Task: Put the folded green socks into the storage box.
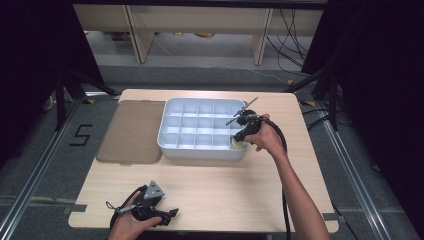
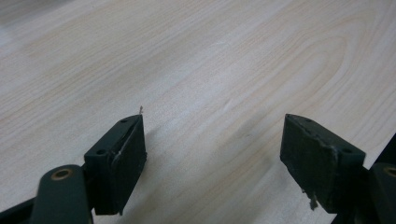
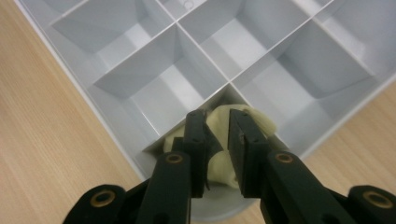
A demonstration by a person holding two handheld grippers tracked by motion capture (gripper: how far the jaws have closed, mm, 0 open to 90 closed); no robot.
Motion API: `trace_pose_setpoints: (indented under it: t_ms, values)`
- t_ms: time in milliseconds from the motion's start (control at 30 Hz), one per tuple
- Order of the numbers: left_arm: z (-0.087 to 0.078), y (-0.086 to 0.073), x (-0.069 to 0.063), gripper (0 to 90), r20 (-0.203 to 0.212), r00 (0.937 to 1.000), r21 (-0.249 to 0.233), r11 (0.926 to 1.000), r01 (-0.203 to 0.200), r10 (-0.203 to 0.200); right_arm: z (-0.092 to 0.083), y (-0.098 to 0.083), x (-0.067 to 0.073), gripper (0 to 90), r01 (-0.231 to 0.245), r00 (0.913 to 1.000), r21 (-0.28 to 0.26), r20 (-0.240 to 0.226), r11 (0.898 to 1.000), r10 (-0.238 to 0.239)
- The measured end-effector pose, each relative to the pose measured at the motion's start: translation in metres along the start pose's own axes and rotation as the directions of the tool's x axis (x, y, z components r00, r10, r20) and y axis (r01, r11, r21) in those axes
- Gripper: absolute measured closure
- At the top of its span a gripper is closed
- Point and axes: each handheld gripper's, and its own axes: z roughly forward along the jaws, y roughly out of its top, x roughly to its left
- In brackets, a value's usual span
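Brown translucent lid [image 1: 131, 131] lies flat on the light wooden tabletop [image 1: 215, 182], touching the tray's left side. Grey floor bears a black marking [image 1: 81, 135]. Wooden furniture legs [image 1: 139, 34] stand behind, cables [image 1: 292, 35] alongside.

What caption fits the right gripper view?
Right gripper pinches a pale yellow lump in a corner compartment of the white divided tray.

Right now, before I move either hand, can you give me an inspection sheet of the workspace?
Surface: light wooden table, bare in front.
Job's things: white compartment tray; pale yellow soft item in its near right corner cell.
Clutter: grey-brown lid flat, left of the tray.
Tongs: right tongs nearly closed around the yellow item; left tongs open over bare wood.
Cables: black cable along the right forearm.
Surroundings: dark curtains, floor cables.
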Motion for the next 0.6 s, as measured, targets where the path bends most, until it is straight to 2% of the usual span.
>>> trace_pose_setpoints:
  t_ms: [67,100,233,267,300,433,533,567,600]
  values:
    - [-0.001,0.0,0.0,22.0,0.009,1.0,0.004,1.0,0.002,-0.002,-0.01,-0.002,0.0,76.7,-0.023,0.9997,-0.014,0.004,1.0,0.023]
    - [-0.001,0.0,0.0,22.0,-0.012,0.9999,0.007,0.9999,0.008,-0.008,-0.013,-0.002,0.0,75.9,-0.023,0.9997,-0.027,0.004,0.999,0.023]
    - [-0.002,0.001,0.002,21.8,-0.002,1.0,-0.011,0.9999,0.004,-0.004,-0.033,-0.013,0.003,70.6,-0.064,0.9979,-0.076,-0.014,0.995,0.064]
    - [-0.003,0.001,0.001,21.8,0.008,0.9998,-0.004,0.9998,0.019,-0.019,-0.033,-0.013,0.003,70.6,-0.064,0.9979,-0.076,-0.014,0.995,0.064]
    - [-0.003,0.001,0.002,21.7,-0.001,0.9999,-0.007,0.9999,0.013,-0.013,-0.035,-0.015,0.002,69.3,-0.048,0.9988,-0.094,-0.016,0.994,0.046]
    - [-0.003,0.001,0.004,21.3,-0.005,1.0,-0.007,1.0,0.001,-0.001,-0.045,-0.028,0.003,64.0,-0.064,0.9978,-0.158,-0.026,0.985,0.061]
    - [-0.003,0.0,0.004,21.3,-0.004,1.0,-0.011,0.9999,0.008,-0.008,-0.049,-0.037,0.005,61.3,-0.085,0.9961,-0.175,-0.036,0.981,0.08]
    - [-0.003,0.0,0.005,21.2,-0.009,0.9999,-0.015,0.9999,0.007,-0.008,-0.048,-0.039,0.005,60.0,-0.096,0.9952,-0.195,-0.039,0.976,0.09]
    - [-0.004,0.0,0.005,21.1,-0.01,0.9999,-0.018,0.9998,0.005,-0.005,-0.049,-0.044,0.005,58.4,-0.087,0.996,-0.193,-0.036,0.977,0.081]
